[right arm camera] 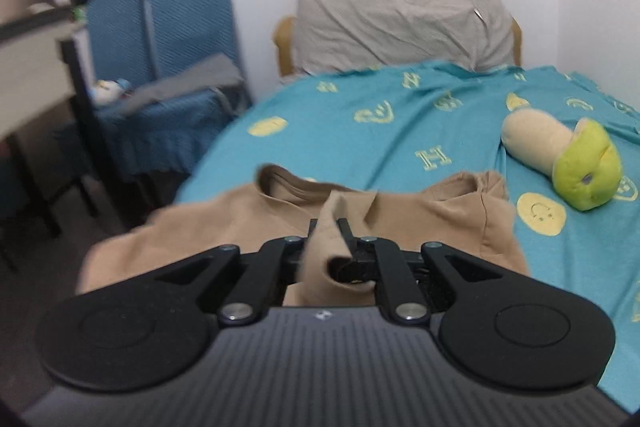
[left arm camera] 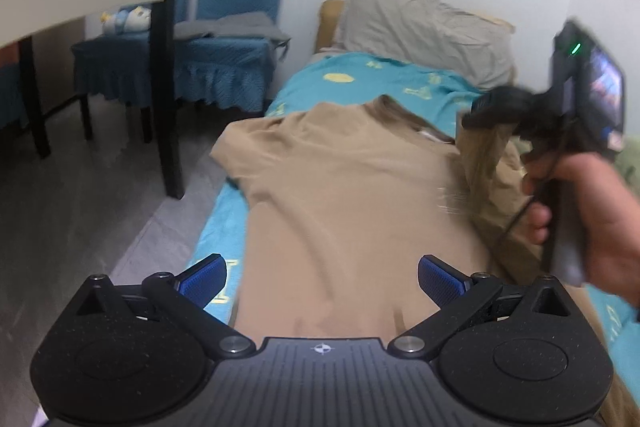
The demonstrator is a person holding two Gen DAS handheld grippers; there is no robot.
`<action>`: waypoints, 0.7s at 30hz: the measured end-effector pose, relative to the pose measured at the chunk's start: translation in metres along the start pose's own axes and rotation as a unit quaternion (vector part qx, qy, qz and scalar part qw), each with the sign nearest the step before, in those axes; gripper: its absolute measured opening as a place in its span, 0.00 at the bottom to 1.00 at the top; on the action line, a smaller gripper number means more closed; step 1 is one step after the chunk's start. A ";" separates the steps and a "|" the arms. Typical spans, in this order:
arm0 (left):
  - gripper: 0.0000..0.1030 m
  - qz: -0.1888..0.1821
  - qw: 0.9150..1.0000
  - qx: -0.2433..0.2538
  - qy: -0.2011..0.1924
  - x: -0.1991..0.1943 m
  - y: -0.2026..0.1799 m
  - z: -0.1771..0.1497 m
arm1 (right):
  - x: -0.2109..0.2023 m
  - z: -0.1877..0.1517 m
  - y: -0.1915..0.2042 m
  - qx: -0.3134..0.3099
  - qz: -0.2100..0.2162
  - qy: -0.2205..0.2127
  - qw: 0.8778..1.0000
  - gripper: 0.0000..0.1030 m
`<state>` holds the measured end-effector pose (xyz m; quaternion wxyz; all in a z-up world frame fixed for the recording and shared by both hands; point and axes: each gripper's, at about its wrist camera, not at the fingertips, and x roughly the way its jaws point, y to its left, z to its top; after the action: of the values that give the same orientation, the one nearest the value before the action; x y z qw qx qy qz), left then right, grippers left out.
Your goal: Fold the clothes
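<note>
Lying flat on the teal bedsheet (right arm camera: 360,131), the tan shirt (left arm camera: 344,195) spreads lengthwise, collar toward the grey pillow (right arm camera: 404,23). Right gripper (right arm camera: 329,227) has its fingers pinched nearly closed on a bunched fold of the shirt's right side, lifted off the bed. Left gripper (left arm camera: 322,281) hovers over the hem end, blue pads (left arm camera: 440,283) spread wide, shirt below them, not gripped. Plush toy (right arm camera: 560,159) lies well apart.

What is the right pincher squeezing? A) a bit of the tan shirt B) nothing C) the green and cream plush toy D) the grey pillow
A: the right gripper is shut on a pinch of the tan shirt, while the plush toy lies apart on the bedsheet.
</note>
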<state>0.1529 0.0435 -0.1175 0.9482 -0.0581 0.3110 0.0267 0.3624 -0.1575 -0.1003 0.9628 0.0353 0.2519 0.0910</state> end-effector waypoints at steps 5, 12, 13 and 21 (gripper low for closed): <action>1.00 -0.004 1.000 0.025 -0.016 -0.022 -0.020 -0.005 | -0.098 0.001 -0.007 0.011 0.008 -0.001 1.000 0.10; 1.00 -0.020 0.998 0.056 -0.029 -0.049 -0.041 -0.015 | -0.245 -0.021 -0.022 0.019 0.012 -0.046 0.999 0.94; 1.00 -0.025 0.998 0.057 -0.026 -0.050 -0.043 -0.017 | -0.261 -0.026 -0.027 0.032 0.027 -0.059 0.997 1.00; 1.00 -0.125 0.990 0.046 0.046 -0.051 -0.067 -0.042 | -0.308 -0.040 -0.089 0.155 0.022 -0.079 0.985 1.00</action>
<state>0.0929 -0.0287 -0.1148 0.9306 -0.0542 0.3453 -0.1088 0.0929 -0.3035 0.0022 0.9603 0.1967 0.1855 0.0688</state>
